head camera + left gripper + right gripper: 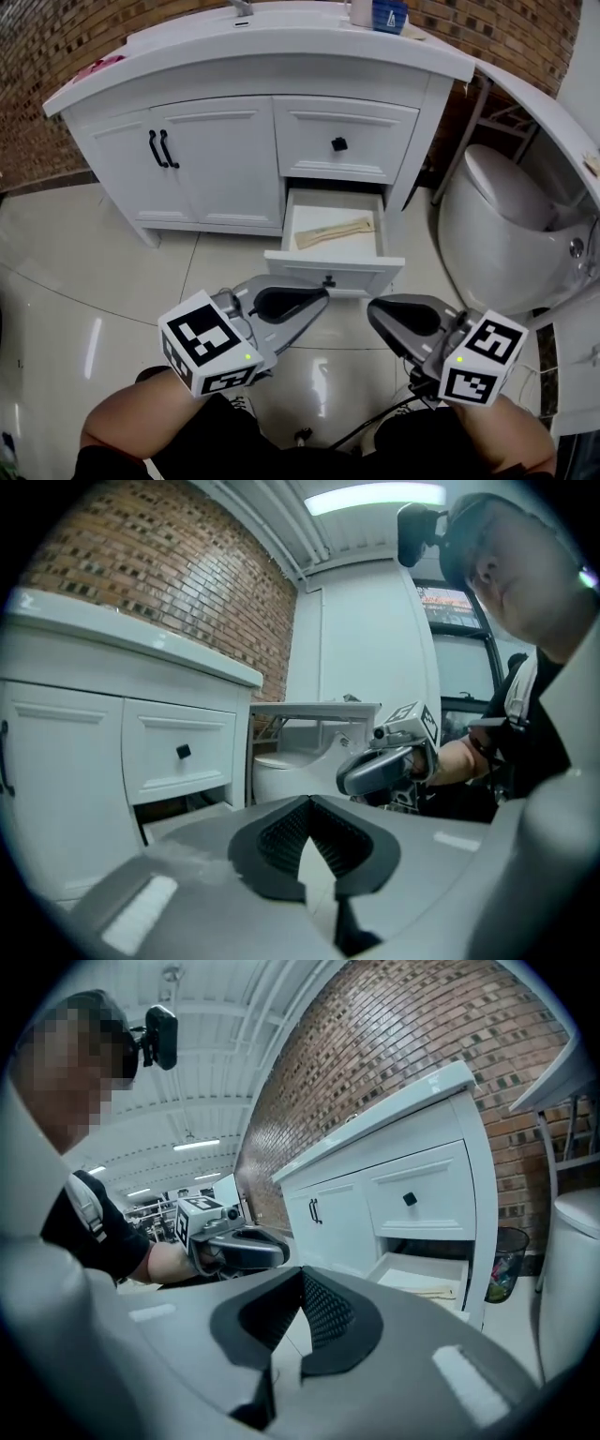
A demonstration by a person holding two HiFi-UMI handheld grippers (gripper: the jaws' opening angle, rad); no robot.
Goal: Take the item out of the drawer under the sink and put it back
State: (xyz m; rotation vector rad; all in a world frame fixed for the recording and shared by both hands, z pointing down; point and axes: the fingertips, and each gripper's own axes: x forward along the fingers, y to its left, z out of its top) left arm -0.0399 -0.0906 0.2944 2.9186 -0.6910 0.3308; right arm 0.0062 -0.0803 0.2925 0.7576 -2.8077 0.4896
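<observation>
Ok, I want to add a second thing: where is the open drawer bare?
The drawer is bare along its back, between the tan item and the cabinet opening, and a little at its front right corner. The item lies slantwise across the front half. Left gripper and right gripper, both shut, crowd the drawer front.

Grey two-jaw left gripper (pixel 322 294) with black-and-white marker cube: jaws shut, nothing between, nose tipped slightly down. Matching grey right gripper (pixel 374 315): jaws look shut too, empty. Both low, side by side, not touching. Bare forearms (pixel 122 420) trailing behind.
</observation>
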